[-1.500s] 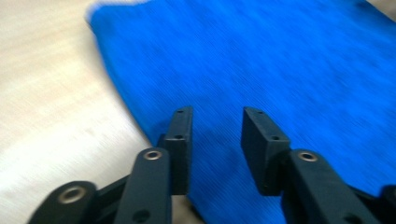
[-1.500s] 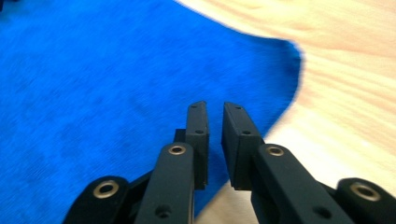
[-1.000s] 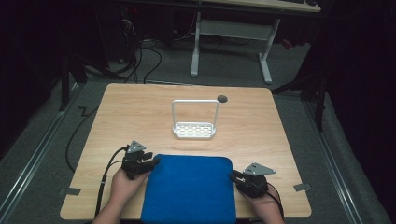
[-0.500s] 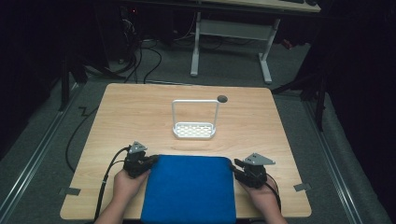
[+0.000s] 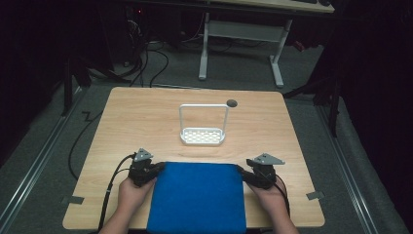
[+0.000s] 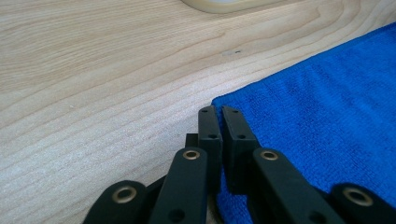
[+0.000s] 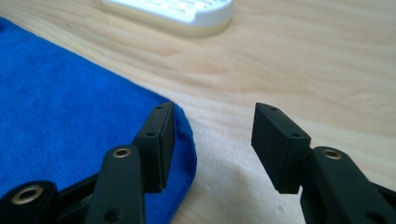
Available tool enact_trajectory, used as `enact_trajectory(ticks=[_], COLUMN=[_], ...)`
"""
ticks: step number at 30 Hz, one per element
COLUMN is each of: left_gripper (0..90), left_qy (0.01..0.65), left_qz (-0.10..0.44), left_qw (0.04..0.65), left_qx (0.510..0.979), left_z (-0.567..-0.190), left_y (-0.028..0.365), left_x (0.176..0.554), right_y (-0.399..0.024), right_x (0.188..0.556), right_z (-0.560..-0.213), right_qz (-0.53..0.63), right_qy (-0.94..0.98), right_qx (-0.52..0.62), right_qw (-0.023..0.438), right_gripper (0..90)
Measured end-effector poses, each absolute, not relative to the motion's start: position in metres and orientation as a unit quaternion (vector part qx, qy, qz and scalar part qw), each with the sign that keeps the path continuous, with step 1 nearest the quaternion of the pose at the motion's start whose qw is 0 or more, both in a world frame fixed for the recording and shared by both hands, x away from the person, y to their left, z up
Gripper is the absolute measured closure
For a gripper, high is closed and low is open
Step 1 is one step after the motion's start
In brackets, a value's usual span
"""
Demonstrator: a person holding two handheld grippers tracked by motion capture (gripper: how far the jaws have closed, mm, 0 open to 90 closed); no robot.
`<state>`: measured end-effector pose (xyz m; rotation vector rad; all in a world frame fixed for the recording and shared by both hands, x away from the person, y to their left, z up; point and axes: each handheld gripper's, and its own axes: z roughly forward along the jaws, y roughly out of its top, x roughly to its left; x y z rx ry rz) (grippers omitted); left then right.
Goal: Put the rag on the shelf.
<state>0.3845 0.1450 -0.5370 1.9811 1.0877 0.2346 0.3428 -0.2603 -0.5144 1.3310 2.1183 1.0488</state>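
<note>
Both hands have slid back toward the near edge. Left gripper [image 6: 218, 112] is pinched on the blue cloth's [image 5: 197, 197] far left corner. Right gripper [image 7: 212, 140] gapes wide at its far right corner, holding nothing.

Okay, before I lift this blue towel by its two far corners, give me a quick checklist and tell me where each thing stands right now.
1. Left gripper closed at the towel's far left corner: ok, its jaws are together there; whether cloth is pinched between them, cannot tell.
2. Right gripper gripping the far right corner: not ok, its jaws stand wide open, with one jaw over the corner's edge and the other over bare wood.
3. Blue towel lying flat: ok, spread smooth on the table.
4. White rack apart from the towel: ok, bare wood shows between them.
5. Towel's near edge free: cannot tell, it runs out of the high view.
</note>
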Motion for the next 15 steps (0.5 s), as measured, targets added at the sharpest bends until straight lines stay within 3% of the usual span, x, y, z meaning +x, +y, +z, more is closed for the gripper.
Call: enact_trajectory(ticks=[10,15], left_gripper=[87.2,87.2], left_qy=[0.436,0.436], left_qz=[0.09,0.089], left_qw=[0.421,0.422], left_qx=[0.79,0.79], left_z=[-0.537,-0.537], left_y=[0.146,0.146], left_x=[0.385,0.385], right_y=[-0.255,-0.248], right_x=[0.348,0.35], right_z=[-0.526,-0.527], right_qz=[0.354,0.349], right_qy=[0.782,0.787], right_qx=[0.475,0.469], right_qw=[0.192,0.194], right_gripper=[57.0,68.8])
